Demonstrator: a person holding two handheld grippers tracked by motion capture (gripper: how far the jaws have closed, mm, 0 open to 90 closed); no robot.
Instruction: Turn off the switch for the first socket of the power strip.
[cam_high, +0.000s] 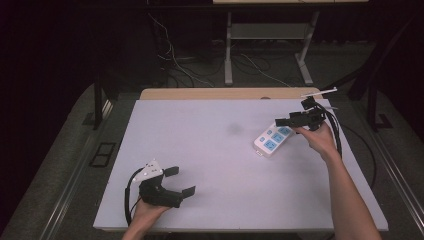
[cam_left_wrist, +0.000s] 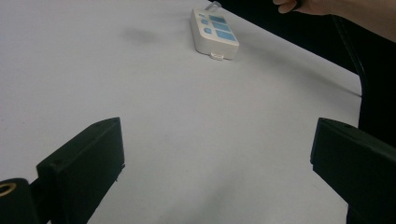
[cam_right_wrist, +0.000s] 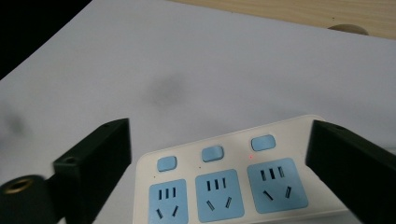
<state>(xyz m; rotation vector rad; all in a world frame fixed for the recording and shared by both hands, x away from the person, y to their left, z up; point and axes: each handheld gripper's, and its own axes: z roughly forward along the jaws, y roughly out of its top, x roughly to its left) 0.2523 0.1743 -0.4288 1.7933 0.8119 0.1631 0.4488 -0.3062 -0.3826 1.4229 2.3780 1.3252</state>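
I see the white surface (cam_high: 210, 165) mostly bare, with the power strip (cam_high: 272, 139) lying flat near its right edge, untouched as far as I can judge. My right hand-held gripper (cam_high: 292, 121) hovers just over the strip's far end, jaws spread wide, one on each side of the strip (cam_right_wrist: 224, 186), not pressing yet. Grasp is yet to be made. My left hand-held gripper (cam_high: 180, 181) sits well apart, near the front edge, jaws open and empty. A red light (cam_right_wrist: 251, 157) glows by one switch.

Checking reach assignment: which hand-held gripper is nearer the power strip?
Right. The right hand-held gripper hovers over the power strip at the table's far right, jaws open. The left hand-held gripper sits at the near left, well away from it.
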